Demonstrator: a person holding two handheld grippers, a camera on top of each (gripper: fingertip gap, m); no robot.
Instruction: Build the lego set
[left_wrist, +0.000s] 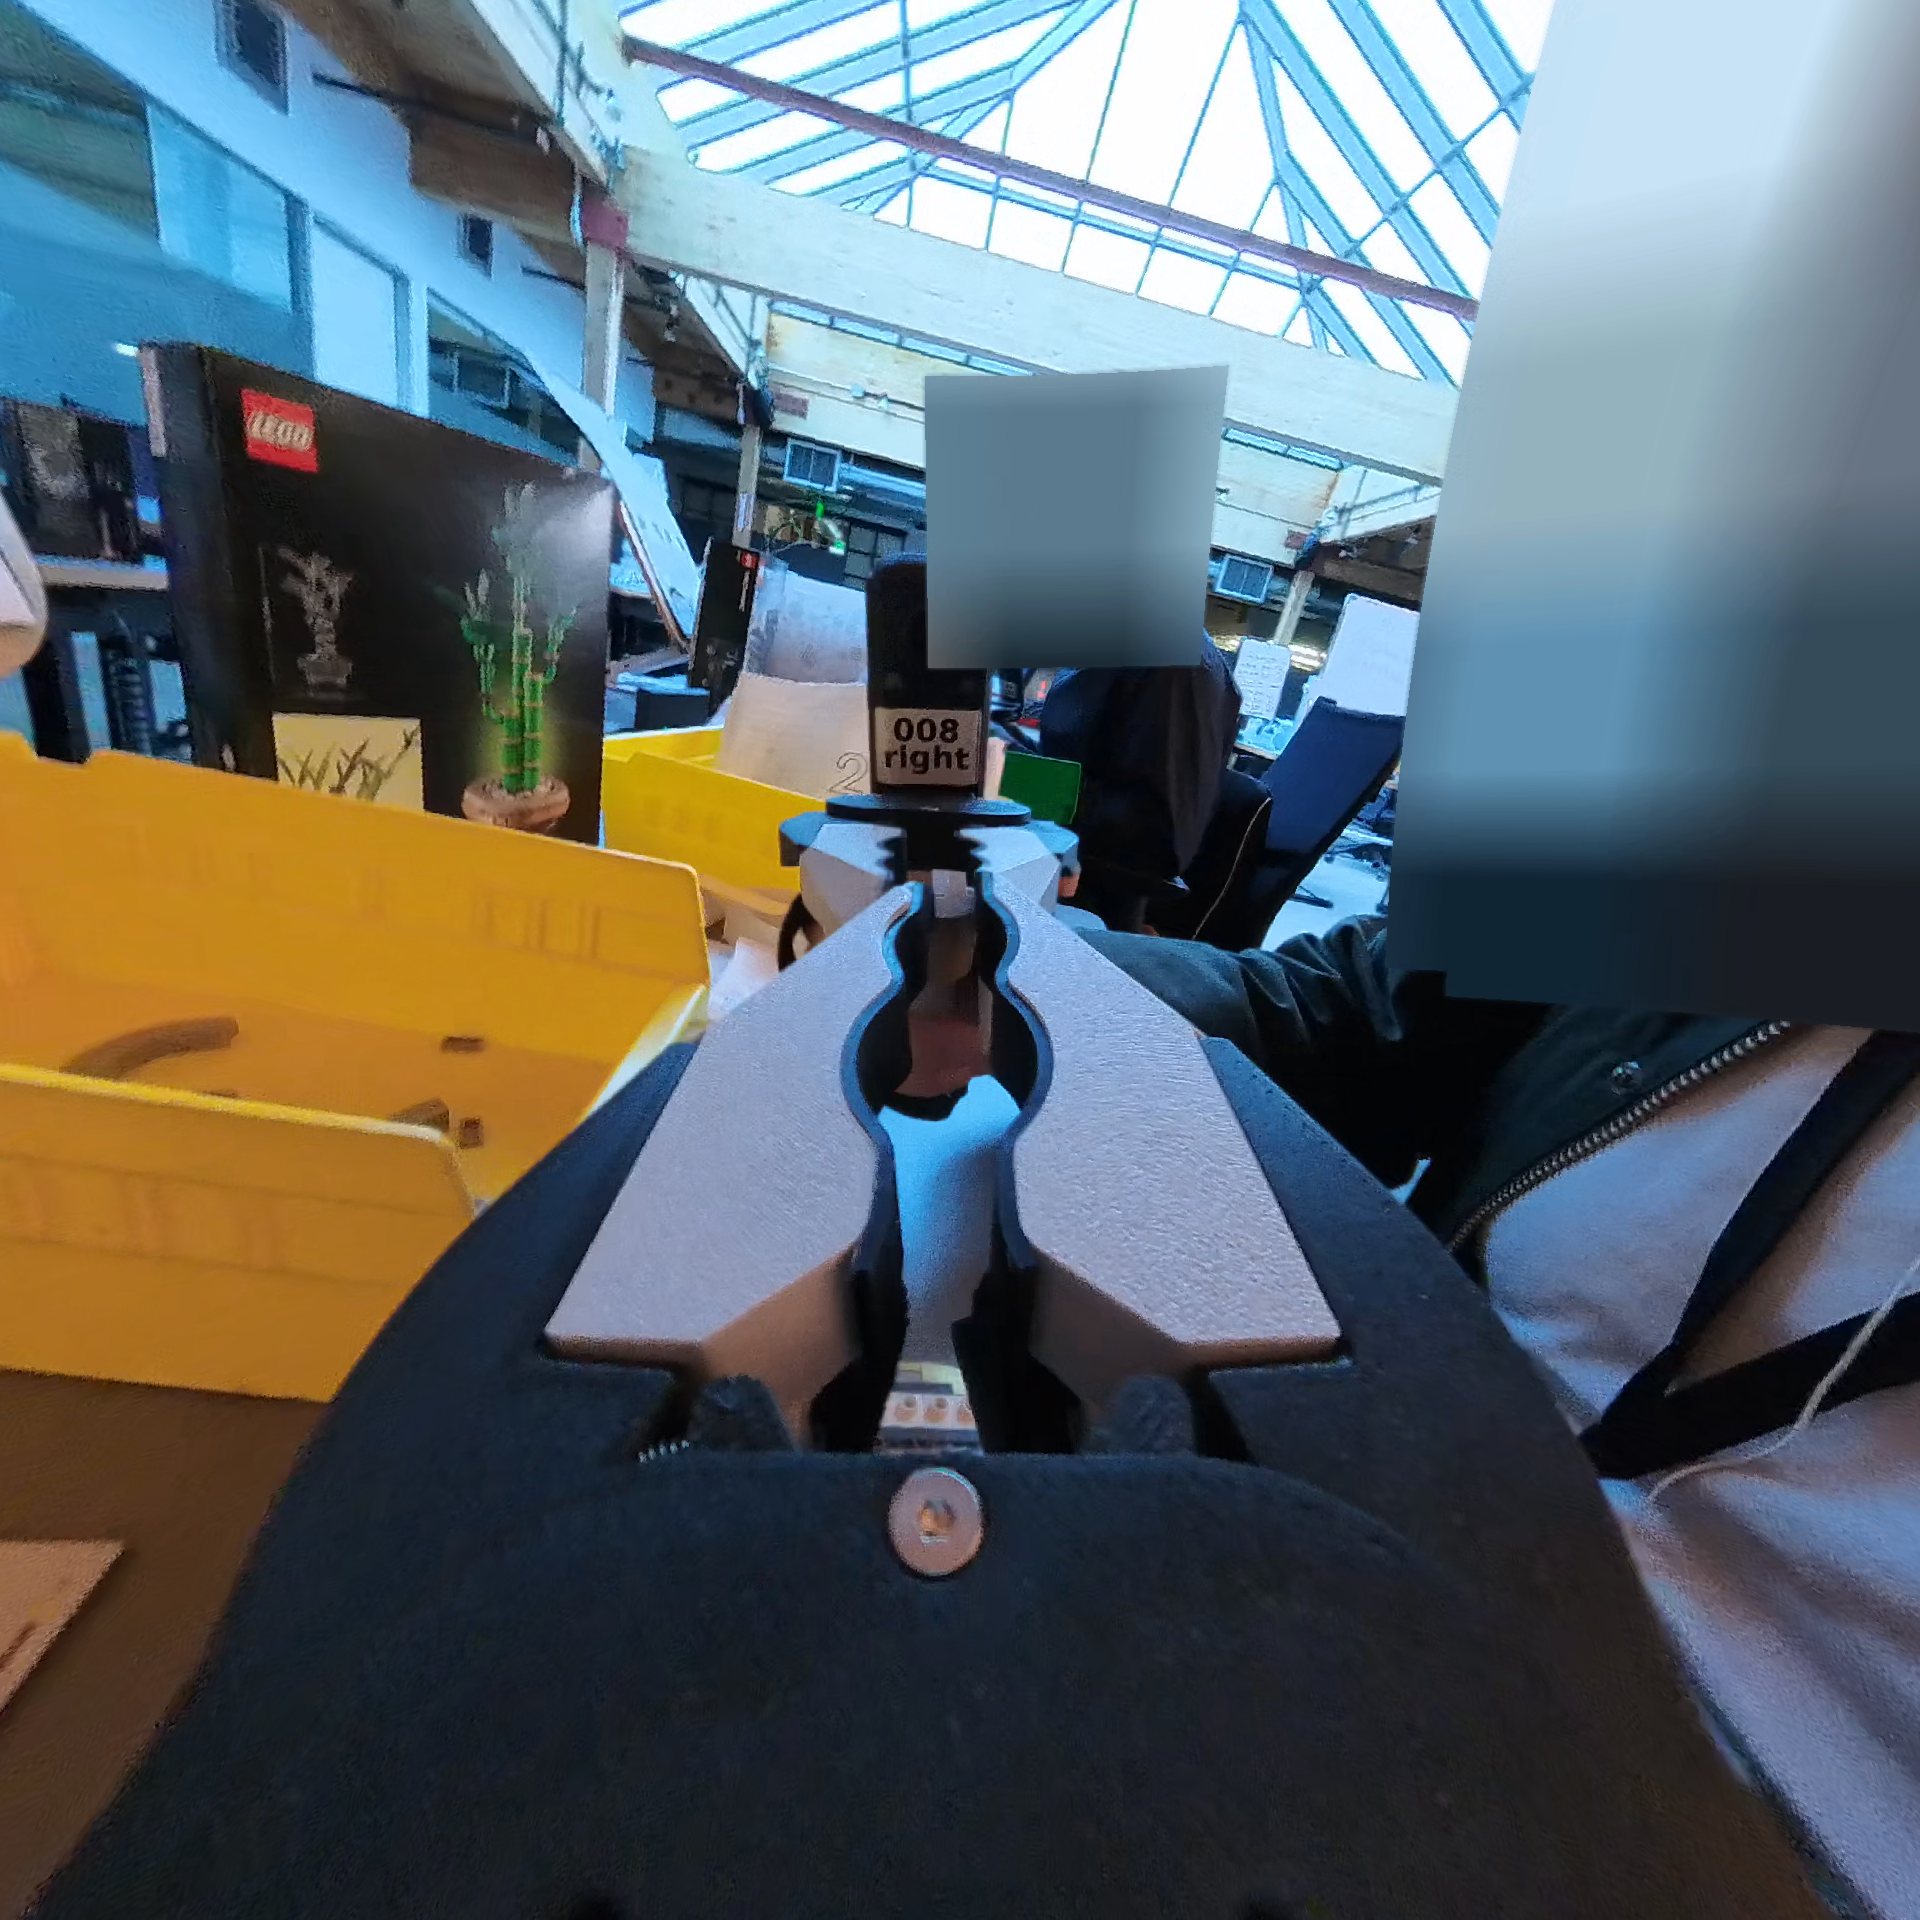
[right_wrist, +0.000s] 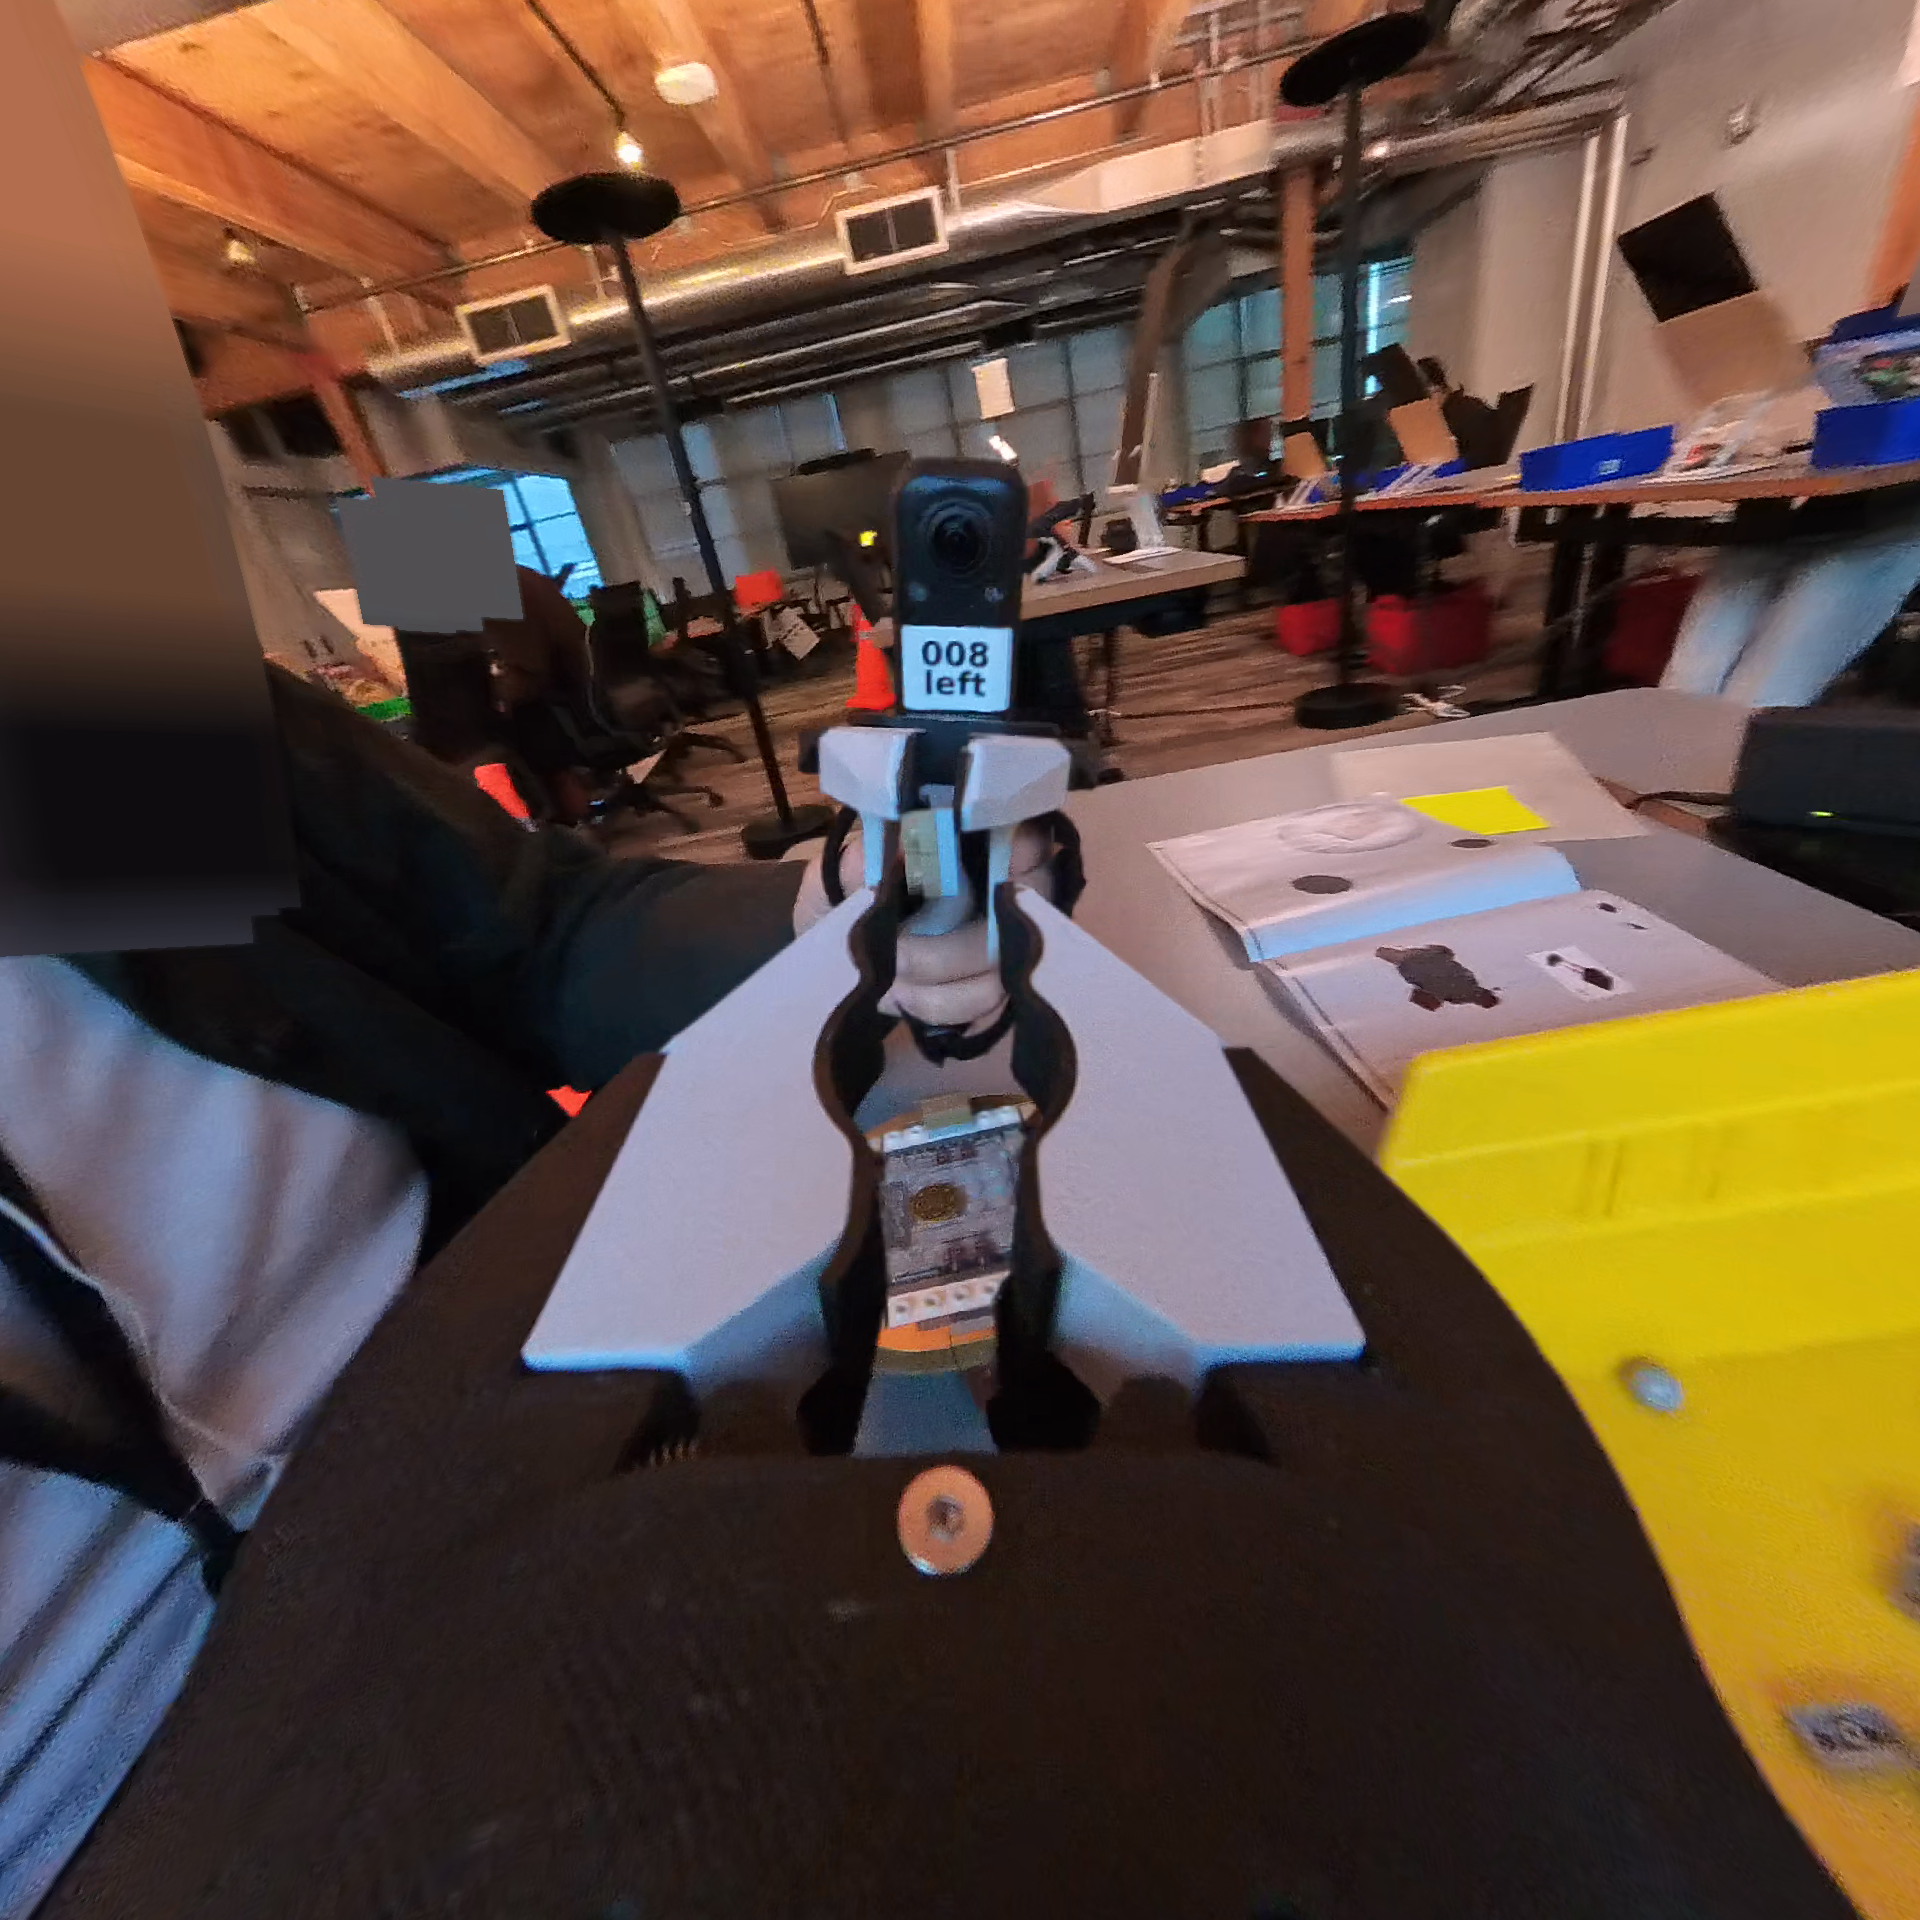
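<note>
My two grippers meet tip to tip in the air. My left gripper (left_wrist: 948, 896) is shut on a small tan and white Lego piece (left_wrist: 951, 885), which also shows in the right wrist view (right_wrist: 928, 857). My right gripper (right_wrist: 940, 909) has its jaws a narrow gap apart at that same piece; whether they press on it is hidden. It also faces me in the left wrist view (left_wrist: 932, 850). A partly built Lego assembly (right_wrist: 945, 1216), tan and white on an orange round base, shows through the gap under my right fingers. A bit of studded Lego (left_wrist: 928, 1403) shows under my left fingers.
Yellow bins (left_wrist: 312, 935) with loose brown parts stand left, with the black set box (left_wrist: 395, 582) behind them. An open instruction booklet (right_wrist: 1455, 935) lies on the grey table (right_wrist: 1195, 821) beside another yellow bin (right_wrist: 1662, 1247). The person's torso (left_wrist: 1714, 1351) is close. The tips of both grippers are at nearly the same place.
</note>
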